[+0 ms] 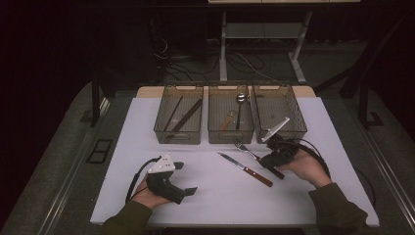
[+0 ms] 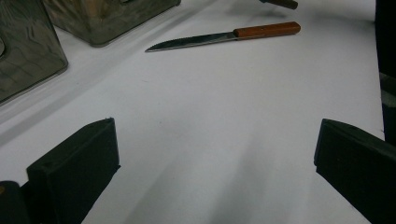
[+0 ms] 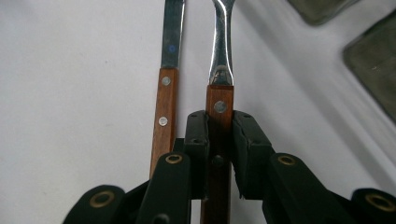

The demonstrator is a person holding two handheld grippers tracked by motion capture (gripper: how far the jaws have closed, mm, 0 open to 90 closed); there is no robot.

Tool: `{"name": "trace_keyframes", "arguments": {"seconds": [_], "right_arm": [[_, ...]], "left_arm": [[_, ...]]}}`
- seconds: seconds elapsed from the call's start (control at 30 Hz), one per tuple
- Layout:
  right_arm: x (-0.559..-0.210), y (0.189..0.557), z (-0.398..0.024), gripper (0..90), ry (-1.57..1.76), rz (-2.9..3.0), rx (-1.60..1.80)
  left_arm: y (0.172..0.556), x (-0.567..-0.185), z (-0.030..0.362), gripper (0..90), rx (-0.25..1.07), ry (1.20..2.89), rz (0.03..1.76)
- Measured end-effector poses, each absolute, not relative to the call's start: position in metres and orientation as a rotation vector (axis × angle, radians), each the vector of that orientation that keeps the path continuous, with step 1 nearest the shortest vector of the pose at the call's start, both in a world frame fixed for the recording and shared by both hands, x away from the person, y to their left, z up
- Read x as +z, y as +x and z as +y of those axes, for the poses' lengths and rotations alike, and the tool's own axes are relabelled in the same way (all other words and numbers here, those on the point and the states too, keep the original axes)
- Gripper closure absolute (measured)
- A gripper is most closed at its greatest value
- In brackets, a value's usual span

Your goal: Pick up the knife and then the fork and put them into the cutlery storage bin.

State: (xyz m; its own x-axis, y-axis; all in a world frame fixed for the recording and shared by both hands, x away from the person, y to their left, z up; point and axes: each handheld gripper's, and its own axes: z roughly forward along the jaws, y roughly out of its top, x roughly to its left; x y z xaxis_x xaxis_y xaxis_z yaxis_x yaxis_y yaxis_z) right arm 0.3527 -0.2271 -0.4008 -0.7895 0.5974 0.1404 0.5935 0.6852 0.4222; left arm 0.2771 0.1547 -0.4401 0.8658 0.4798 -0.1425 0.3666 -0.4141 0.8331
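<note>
Right gripper view: the right gripper (image 3: 219, 140) is clamping the wooden-handled steel fork (image 3: 220, 70) by its handle, with the wooden-handled knife (image 3: 164, 107) just left; stiff, light, likely slippery at the steel neck. The left gripper (image 2: 215, 158) is standing open over the white desk (image 2: 210, 102).

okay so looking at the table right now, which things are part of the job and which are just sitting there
In the job:
- fork, its wooden handle clamped in the right gripper
- right bin, nearest it and likely its target

Lying about:
- knife on the table
- left gripper, open
- left bin
- middle bin
</note>
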Motion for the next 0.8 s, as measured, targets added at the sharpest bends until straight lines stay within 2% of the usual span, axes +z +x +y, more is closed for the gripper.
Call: {"name": "trace_keyframes", "arguments": {"seconds": [0.4, 0.8], "right_arm": [[-0.390, 0.357, -0.257, 77.2, 1.063, 2.801, 0.951], [-0.380, 0.362, -0.271, 77.2, 1.106, 2.741, 1.003]], "left_arm": [[0.277, -0.440, 0.155, 0.0, 0.141, 2.048, 0.616], [0.278, -0.441, 0.155, 0.0, 0.137, 2.050, 0.618]]}}
